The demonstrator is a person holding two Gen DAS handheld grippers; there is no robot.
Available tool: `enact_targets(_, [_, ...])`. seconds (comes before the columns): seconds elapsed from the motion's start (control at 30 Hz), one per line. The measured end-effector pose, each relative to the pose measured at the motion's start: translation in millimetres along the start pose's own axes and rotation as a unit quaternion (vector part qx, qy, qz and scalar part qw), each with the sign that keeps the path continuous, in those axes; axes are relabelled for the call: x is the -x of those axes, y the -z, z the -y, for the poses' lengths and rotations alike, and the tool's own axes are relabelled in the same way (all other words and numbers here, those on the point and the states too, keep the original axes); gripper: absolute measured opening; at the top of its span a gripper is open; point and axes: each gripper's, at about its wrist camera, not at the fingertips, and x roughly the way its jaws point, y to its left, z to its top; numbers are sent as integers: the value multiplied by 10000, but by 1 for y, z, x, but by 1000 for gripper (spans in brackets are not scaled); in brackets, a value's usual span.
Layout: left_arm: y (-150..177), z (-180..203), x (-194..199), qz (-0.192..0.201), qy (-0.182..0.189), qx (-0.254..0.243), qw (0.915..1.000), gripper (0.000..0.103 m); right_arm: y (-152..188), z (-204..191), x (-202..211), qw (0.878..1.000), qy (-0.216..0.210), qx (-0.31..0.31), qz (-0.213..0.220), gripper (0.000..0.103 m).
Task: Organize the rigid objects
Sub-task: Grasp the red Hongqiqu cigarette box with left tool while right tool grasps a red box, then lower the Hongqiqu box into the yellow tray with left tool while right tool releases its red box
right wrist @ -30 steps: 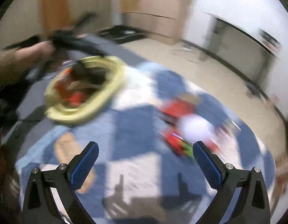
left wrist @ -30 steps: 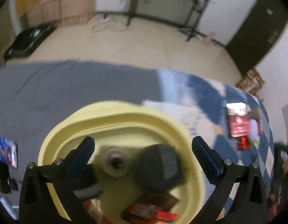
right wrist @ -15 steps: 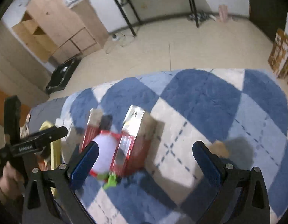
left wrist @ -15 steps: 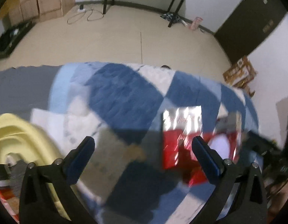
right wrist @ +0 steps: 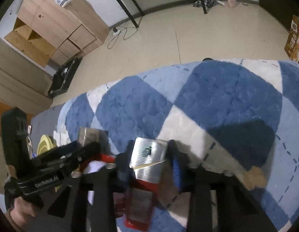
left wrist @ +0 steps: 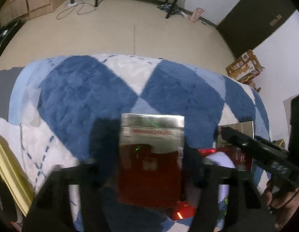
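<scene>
Lying on blue & white rug [left wrist: 87,96]: red & silver box [left wrist: 150,160] w/ left gripper [left wrist: 149,166] closing round it, 2nd red & silver box [right wrist: 147,164] pinched tight by right gripper [right wrist: 149,162], white round thing [left wrist: 221,160] btwn them, yellow bowl [right wrist: 45,143] off to left.

boxes: two boxes, box A [left wrist: 149,166] and box B [right wrist: 147,166], on rug [left wrist: 87,96]
box B: at 3 o'clock of box A
basin [left wrist: 8,176]: at 9 o'clock of box A
floor [left wrist: 130,27]: at 12 o'clock, beyond rug
</scene>
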Motion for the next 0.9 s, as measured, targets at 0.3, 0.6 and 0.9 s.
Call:
enact_targets(0.3, [16,-15,39,152,99,-350,9992,57,16,19,31,9980,-77,619,103,24])
enact_targets(0.6, [44,-34,93,432,175,-496,9977,57,44,34,86,9944,55,1027,240,24])
enact_targets(0.9, [73,-100,178,1131,68,-214,9933,57,68,-62,111,9787,-646,1937,223,24])
